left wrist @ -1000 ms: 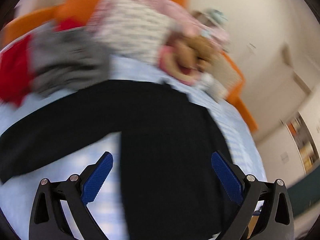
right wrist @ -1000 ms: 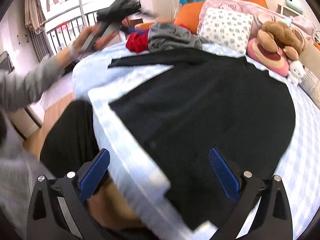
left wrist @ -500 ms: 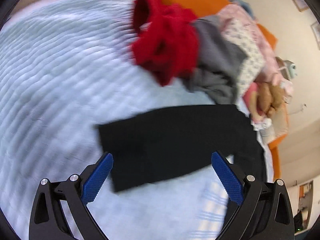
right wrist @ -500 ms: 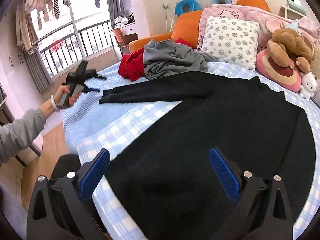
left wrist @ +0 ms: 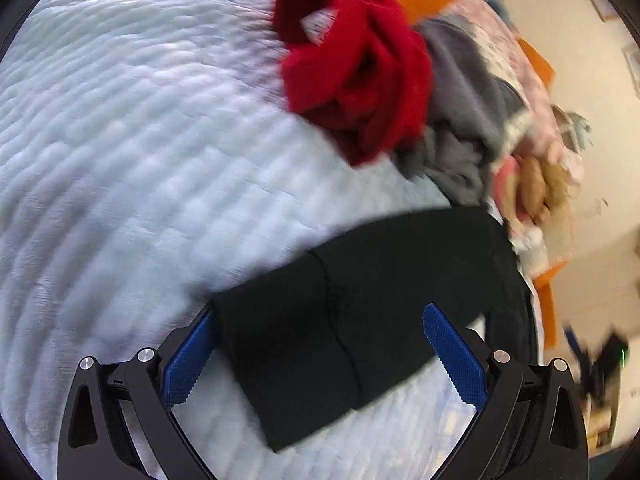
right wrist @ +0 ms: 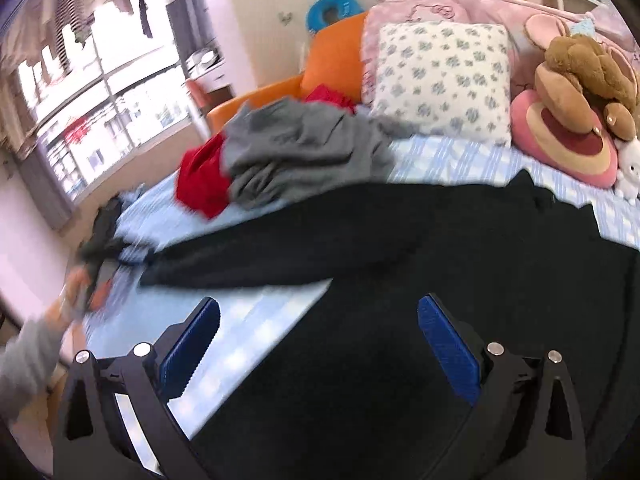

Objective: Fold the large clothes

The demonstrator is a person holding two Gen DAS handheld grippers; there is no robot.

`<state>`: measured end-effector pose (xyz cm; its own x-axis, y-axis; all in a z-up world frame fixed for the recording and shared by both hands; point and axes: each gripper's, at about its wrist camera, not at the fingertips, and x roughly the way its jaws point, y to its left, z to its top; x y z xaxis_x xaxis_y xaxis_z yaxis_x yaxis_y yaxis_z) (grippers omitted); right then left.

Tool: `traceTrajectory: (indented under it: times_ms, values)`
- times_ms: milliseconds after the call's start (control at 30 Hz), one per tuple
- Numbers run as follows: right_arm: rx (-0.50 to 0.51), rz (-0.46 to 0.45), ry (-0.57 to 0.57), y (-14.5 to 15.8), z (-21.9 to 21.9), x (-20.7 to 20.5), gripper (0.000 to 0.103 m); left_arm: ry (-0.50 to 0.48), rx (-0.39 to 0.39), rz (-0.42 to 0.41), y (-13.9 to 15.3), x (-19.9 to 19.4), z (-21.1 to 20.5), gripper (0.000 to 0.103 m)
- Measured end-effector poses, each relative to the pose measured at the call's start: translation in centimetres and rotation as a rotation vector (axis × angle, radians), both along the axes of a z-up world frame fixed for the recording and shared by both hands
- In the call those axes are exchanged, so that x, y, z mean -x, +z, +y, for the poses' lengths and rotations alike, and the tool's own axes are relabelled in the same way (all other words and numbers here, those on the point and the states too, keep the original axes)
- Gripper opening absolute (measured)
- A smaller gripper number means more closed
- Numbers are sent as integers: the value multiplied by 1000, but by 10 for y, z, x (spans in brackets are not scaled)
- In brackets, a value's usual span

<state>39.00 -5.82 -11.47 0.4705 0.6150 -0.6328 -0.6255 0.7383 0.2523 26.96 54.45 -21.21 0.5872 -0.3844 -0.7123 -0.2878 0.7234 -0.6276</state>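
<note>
A large black garment (right wrist: 420, 280) lies spread on the light blue bed (right wrist: 248, 344). One long sleeve (right wrist: 248, 256) stretches out to the left. In the left wrist view the sleeve's cuff end (left wrist: 320, 344) lies between the open jaws of my left gripper (left wrist: 320, 352), just above the bed. My right gripper (right wrist: 320, 344) is open and empty, hovering over the garment's body near its left edge. In the right wrist view the left gripper (right wrist: 100, 236) is a blur at the sleeve's end.
A red garment (left wrist: 356, 72) and a grey garment (left wrist: 460, 120) lie piled at the head of the bed. A flowered pillow (right wrist: 440, 76), a pink cushion (right wrist: 560, 140) and a brown plush toy (right wrist: 580, 72) sit there too. A window (right wrist: 104, 80) is at the left.
My left gripper has moved closer to the sleeve's cuff, which now sits between its jaws. My right gripper has moved forward and lower over the garment's body.
</note>
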Motion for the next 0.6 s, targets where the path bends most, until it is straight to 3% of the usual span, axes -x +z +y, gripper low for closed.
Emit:
traceTrajectory:
  times_ms: [67, 167, 200, 267, 400, 433, 467, 533, 600]
  values:
    - [-17, 27, -37, -3, 9, -41, 98, -65, 3, -15, 1, -1, -13, 100]
    - [-22, 117, -97, -19, 21, -112, 79, -74, -25, -29, -1, -1, -19, 100]
    - [-13, 147, -125, -26, 24, -134, 68, -55, 3, -46, -2, 1, -16, 100]
    - [0, 202, -157, -41, 27, -170, 59, -28, 68, -78, -6, 3, -7, 100]
    - [63, 293, -237, -76, 28, -231, 57, -53, 89, -91, -6, 2, -7, 99]
    - [63, 314, -257, -84, 25, -241, 57, -53, 99, -92, -6, 1, -6, 95]
    - [55, 331, -269, -90, 23, -248, 57, -59, 144, -105, -7, 1, -4, 76]
    - [47, 363, -280, -102, 20, -260, 57, -88, 222, -99, -12, -5, -6, 65]
    - [68, 376, -282, -113, 18, -269, 58, -105, 145, -45, -17, -13, -14, 61]
